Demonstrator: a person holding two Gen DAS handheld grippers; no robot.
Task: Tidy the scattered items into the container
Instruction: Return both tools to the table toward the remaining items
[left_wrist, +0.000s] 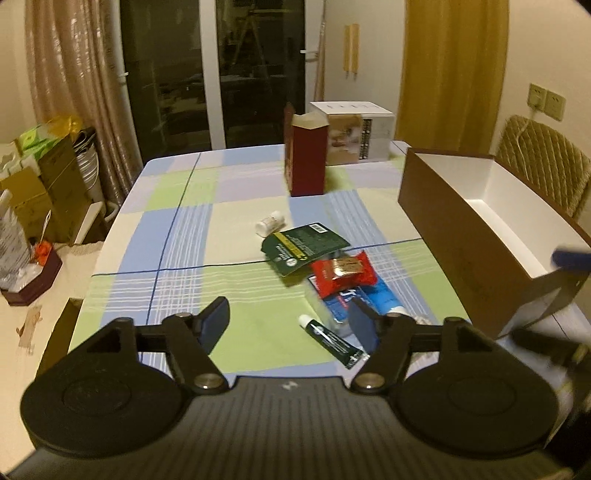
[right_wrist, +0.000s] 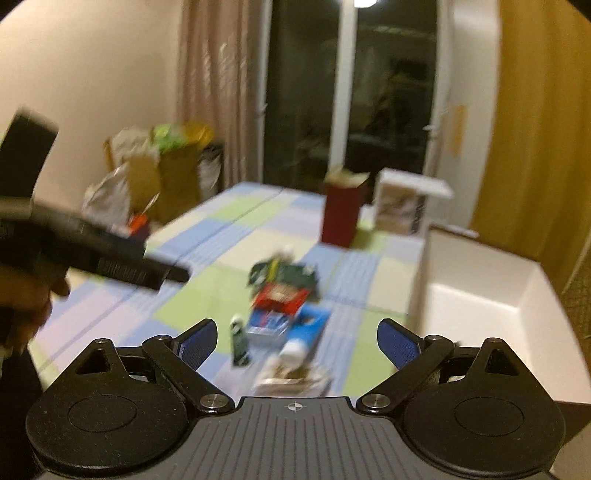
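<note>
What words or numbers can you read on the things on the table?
None can be read for sure.
Dark green flat packet: yellow strip and barcode, print too small.
Red snack wrapper: gold label, blurred.
Blue and white tube: white marks, unreadable.
Small green and white tube: tiny print, unreadable.
White box: dark column of print, too small.

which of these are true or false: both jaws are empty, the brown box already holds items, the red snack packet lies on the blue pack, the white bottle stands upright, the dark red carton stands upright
1. Neither the left gripper nor the right gripper holds anything: true.
2. The brown box already holds items: false; the inside that shows is bare white.
3. The red snack packet lies on the blue pack: true.
4. The white bottle stands upright: false; it lies on its side.
5. The dark red carton stands upright: true.
</note>
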